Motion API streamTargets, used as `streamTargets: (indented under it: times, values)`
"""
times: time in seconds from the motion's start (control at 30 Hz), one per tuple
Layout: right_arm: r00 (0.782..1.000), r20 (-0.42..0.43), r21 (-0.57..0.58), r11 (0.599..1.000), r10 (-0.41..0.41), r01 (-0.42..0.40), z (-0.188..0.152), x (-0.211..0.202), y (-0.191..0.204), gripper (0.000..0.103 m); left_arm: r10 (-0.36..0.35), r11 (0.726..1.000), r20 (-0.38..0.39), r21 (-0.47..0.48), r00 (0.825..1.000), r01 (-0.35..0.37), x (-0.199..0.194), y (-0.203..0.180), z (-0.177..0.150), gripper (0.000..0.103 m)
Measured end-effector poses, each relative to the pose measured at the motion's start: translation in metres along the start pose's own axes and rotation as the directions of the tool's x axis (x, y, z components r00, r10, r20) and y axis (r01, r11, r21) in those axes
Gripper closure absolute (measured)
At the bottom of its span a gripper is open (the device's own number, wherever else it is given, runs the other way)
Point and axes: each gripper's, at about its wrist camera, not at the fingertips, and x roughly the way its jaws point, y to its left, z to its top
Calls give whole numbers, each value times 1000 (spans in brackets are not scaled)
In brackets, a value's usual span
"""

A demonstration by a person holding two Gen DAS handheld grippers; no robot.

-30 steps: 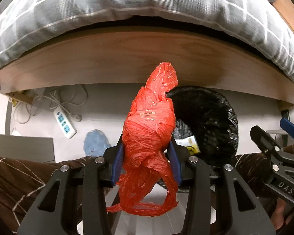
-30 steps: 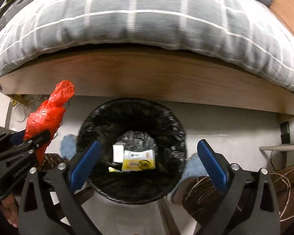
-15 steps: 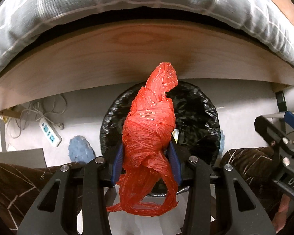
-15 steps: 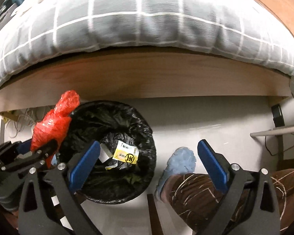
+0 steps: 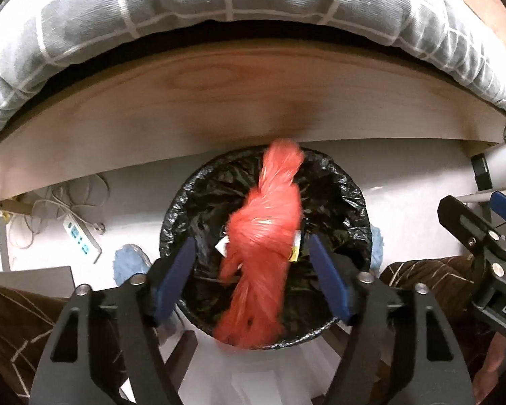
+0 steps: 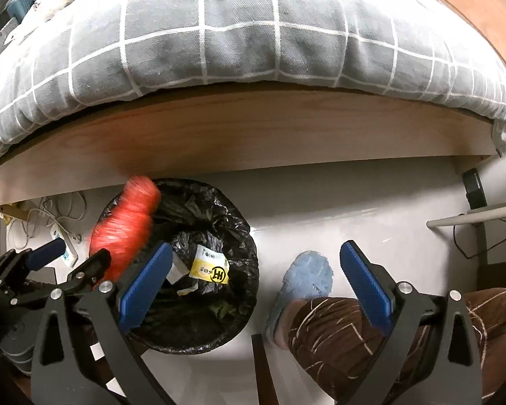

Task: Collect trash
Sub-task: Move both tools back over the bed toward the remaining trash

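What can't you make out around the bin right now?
- Red bag: motion-blurred in both views between the just-opened left gripper pads; contact unclear.
- Bin bottom: left view, bag covers it.
- Yellow packet: print too small.
- Bin's near rim: right view, right gripper finger hides it.

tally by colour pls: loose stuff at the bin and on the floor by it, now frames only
Red: 1, bag between the open jaws over the bin
Yellow: 1, packet in the bin
White: 1, power strip
Blue: 2, slippers
Total: 5
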Motion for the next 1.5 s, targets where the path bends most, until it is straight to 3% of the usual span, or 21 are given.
streamTargets:
  times: [0.2,0.47,0.67,0.93,1.2,1.5]
  values:
    - [1000,21,1,1000,15,-15,2,-8,4,8,40,999,35,-7,999,-39,-11,9,1,17]
    - [995,95,-34,999,26,-22,4,-37,11,8,52,997,103,-55,993,-46,-45,27,1,12]
    - [987,158,-51,998,38,-30,7,-66,13,8,76,996,207,-58,975,-66,-87,33,3,12]
    - [969,238,-75,996,62,-45,13,-105,16,8,71,995,283,-85,956,-49,-131,46,12,12]
    - [945,319,-81,996,71,-47,32,-136,12,8,70,993,321,-112,944,-35,-154,61,28,12]
    - [928,368,-80,996,66,-39,63,-148,10,8,105,989,381,-140,919,-55,-180,82,62,12]
